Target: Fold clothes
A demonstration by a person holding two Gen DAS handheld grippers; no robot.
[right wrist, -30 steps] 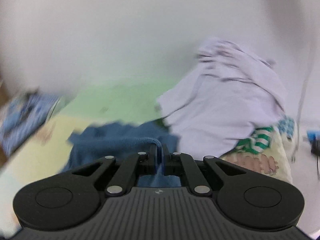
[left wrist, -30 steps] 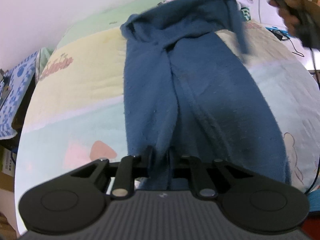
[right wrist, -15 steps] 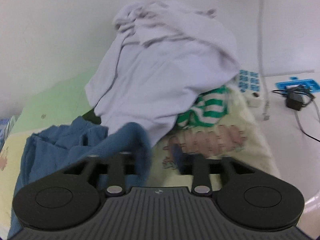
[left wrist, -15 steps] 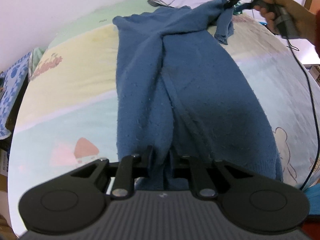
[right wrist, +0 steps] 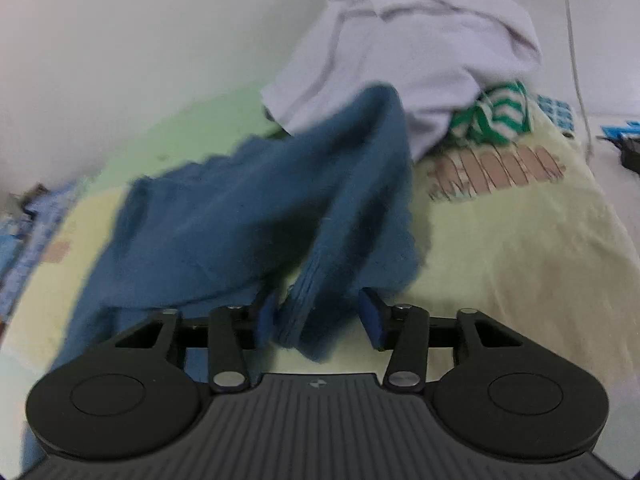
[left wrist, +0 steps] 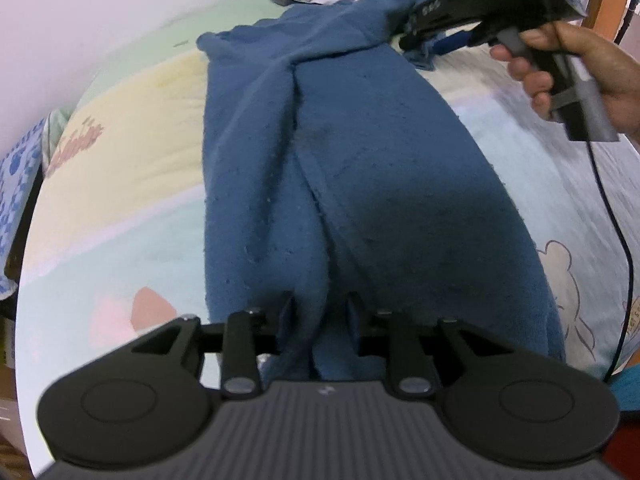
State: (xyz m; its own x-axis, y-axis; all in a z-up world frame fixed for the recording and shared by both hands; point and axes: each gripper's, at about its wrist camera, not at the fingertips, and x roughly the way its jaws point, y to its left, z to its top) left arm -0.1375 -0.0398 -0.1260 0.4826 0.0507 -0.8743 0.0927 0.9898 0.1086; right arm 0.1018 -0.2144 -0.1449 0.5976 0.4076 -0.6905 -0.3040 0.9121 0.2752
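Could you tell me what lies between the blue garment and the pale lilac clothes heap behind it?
Nothing: in the right wrist view the blue garment reaches the lilac heap with no bare bedsheet between.

Soft, even indoor light, both fisheye views bending hard at the edges.
Left wrist view is staying mostly sharp on the blue garment [left wrist: 360,168], with a dark soft shadow lying across its near half; the far hand-held gripper [left wrist: 408,36] and hand [left wrist: 580,64] are smearing slightly. Right wrist view is blurring all over, the garment's edges and the white clothes pile [right wrist: 420,48] going soft. No glare; corners are vignetting dark.
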